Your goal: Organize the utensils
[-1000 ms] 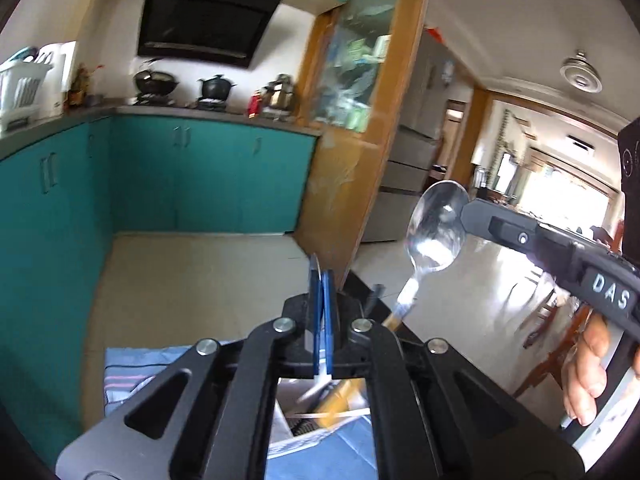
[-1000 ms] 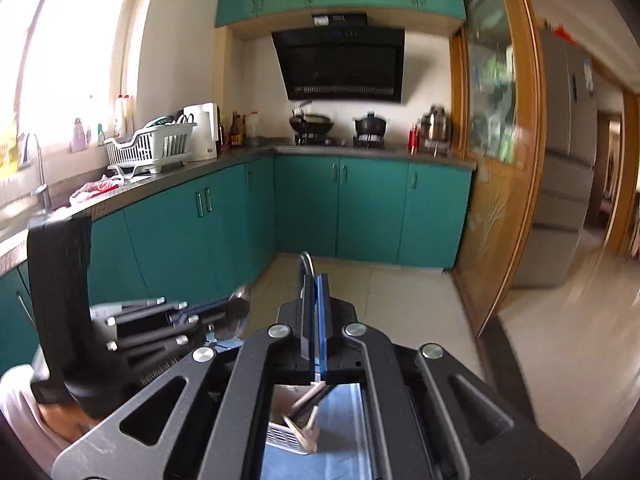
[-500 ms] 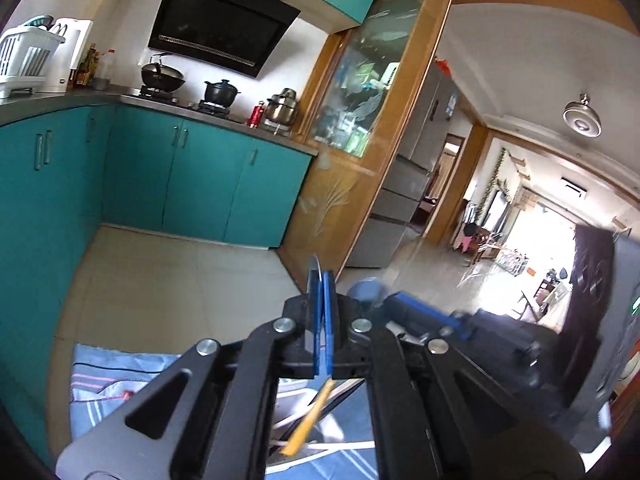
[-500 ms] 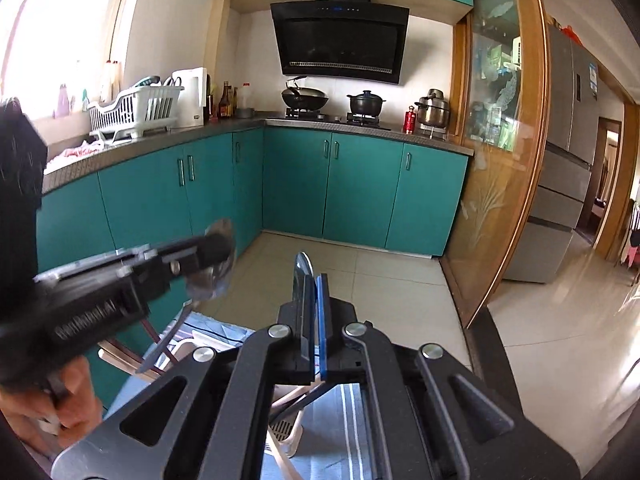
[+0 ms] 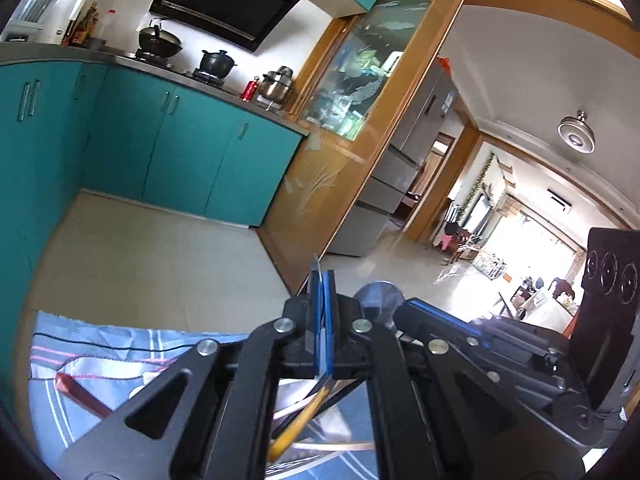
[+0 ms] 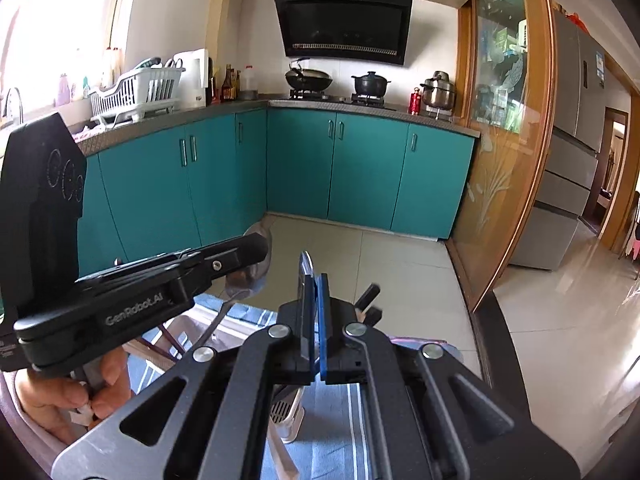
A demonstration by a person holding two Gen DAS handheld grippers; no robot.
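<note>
A spoon (image 6: 246, 282) sits left of centre in the right wrist view. Its bowl is pinched at the tip of the left gripper (image 6: 256, 248), and its grey handle slants down towards the lower left. In the left wrist view the same spoon (image 5: 315, 268) shows only as a thin metal edge rising between the blue pads (image 5: 329, 300) of the left gripper (image 5: 322, 280), which is clamped tight on it. A second spoon (image 6: 306, 264) stands edge-on just below the middle of the right wrist view, squeezed between the closed jaws of the right gripper (image 6: 314, 284). From the left wrist view its round bowl (image 5: 380, 294) pokes up at the tip of the right gripper (image 5: 404, 308), right of centre and close beside the left one. A hand (image 6: 72, 396) in the lower left corner grips the left tool's handle. Under both grippers lies a blue striped cloth (image 5: 100, 344). On it is a white perforated holder (image 6: 286, 416), seen through the gap in the right gripper's frame, and reddish-brown chopsticks (image 5: 80, 392) at the lower left. A yellow handle (image 5: 298, 426) shows beneath the left gripper, but I cannot tell what it belongs to. Behind are teal cabinets (image 6: 360, 168), a black range hood (image 6: 344, 24) at top centre, and a white dish rack (image 6: 136, 88) at the upper left.
</note>
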